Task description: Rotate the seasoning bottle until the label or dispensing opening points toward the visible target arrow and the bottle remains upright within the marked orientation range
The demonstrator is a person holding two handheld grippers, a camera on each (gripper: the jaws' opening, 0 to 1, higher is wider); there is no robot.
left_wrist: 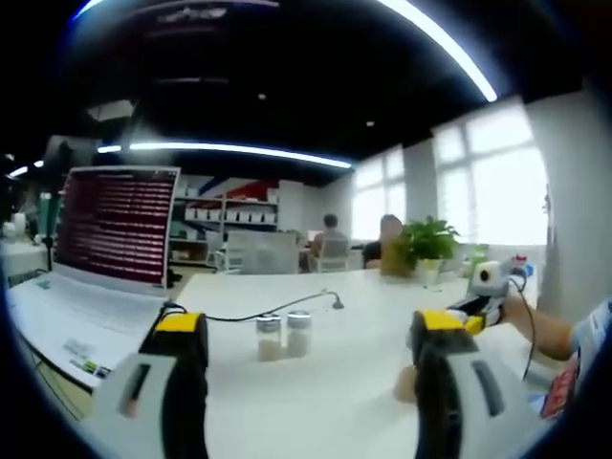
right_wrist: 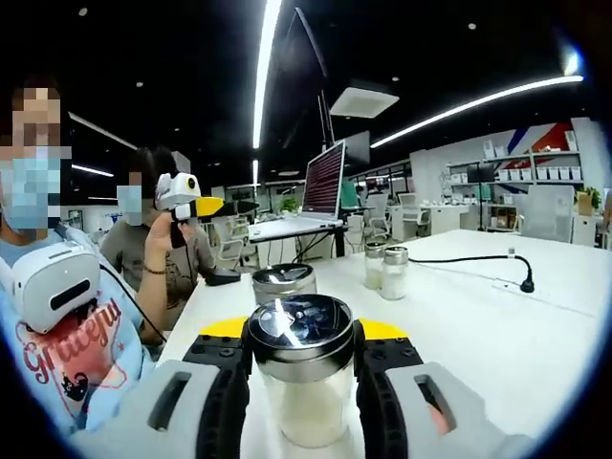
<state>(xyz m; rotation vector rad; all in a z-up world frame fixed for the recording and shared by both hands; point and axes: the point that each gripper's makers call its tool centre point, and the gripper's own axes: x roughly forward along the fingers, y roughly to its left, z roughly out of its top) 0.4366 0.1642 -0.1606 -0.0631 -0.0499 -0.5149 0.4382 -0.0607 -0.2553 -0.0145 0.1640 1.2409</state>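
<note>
In the left gripper view, the left claw (left_wrist: 311,349) is held apart over the white table (left_wrist: 363,306), with two small shakers (left_wrist: 284,335) standing well ahead of it. In the right gripper view, the seasoning bottle (right_wrist: 300,378) is clamped upright by the right claw (right_wrist: 300,382), just above the table. No target arrow can be made out, so the rotation is judged unfinished.

White table (left_wrist: 363,325): broad bare surface around two small shakers (left_wrist: 284,335). Obstacles: black cable (left_wrist: 277,308) just behind shakers; laptop (left_wrist: 105,249) well left; potted plant (left_wrist: 427,244) far right.
</note>
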